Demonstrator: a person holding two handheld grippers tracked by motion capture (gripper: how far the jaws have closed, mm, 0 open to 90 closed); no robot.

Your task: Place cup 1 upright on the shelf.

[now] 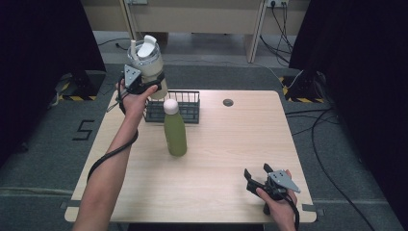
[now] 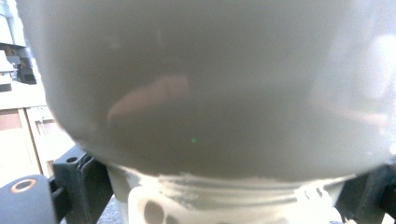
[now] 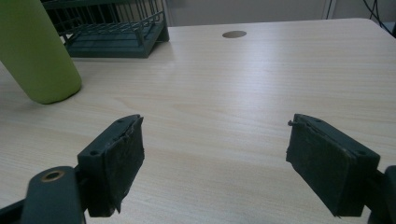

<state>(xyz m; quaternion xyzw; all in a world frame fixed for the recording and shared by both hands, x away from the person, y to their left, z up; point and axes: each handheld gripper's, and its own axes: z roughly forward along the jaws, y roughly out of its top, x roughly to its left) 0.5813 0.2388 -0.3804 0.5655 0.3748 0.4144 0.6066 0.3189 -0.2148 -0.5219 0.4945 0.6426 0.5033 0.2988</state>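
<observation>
Here, the pale cup [image 1: 146, 65] with a flip lid is lifted above the wire basket [image 1: 187, 98]; your left gripper [image 1: 139, 82] has its jaws clamped on it. Your right gripper [image 1: 255, 179] rests low on the table [image 1: 226, 144], jaws apart and holding nothing.

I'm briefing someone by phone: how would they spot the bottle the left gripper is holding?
Start at the wooden table and find the dark wire basket at its far edge. Above the basket's left end, the left gripper holds a cream bottle; unlike the green bottle standing on the table, it is lifted and has a flip-up spout.
</observation>
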